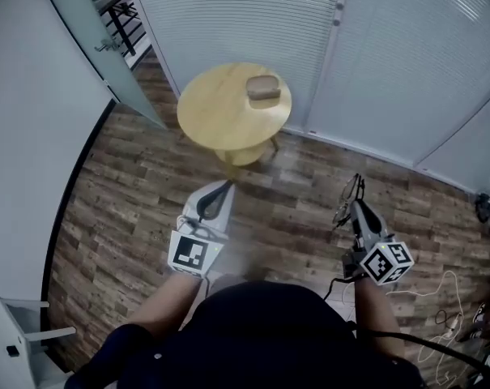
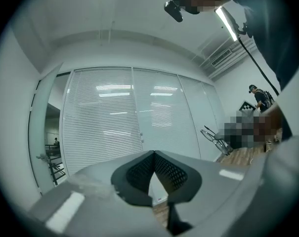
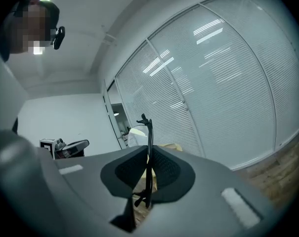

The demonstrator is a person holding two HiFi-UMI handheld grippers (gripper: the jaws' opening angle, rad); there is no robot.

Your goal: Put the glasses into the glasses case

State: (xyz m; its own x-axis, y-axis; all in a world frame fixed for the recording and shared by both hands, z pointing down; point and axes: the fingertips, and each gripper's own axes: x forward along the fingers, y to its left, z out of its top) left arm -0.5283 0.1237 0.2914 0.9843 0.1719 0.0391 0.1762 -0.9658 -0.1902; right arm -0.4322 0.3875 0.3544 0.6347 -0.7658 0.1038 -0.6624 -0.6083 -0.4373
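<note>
The tan glasses case point(image 1: 263, 90) lies closed on the far side of a round wooden table point(image 1: 220, 108), which stands ahead of me near the blinds. My right gripper point(image 1: 355, 204) is held out over the floor to the right, short of the table, shut on the thin black glasses point(image 1: 348, 196). In the right gripper view the glasses point(image 3: 149, 132) stand edge-on between the pads and stick up past the tips of the right gripper point(image 3: 149, 154). My left gripper point(image 1: 226, 187) points at the table's near edge; the left gripper point(image 2: 153, 154) has its tips together and holds nothing.
Glass walls with white blinds point(image 1: 390, 63) run behind the table. A glass door point(image 1: 83, 31) stands at the left. A white cabinet point(image 1: 18, 331) is at the bottom left, and cables point(image 1: 451, 314) lie on the wood floor at the right.
</note>
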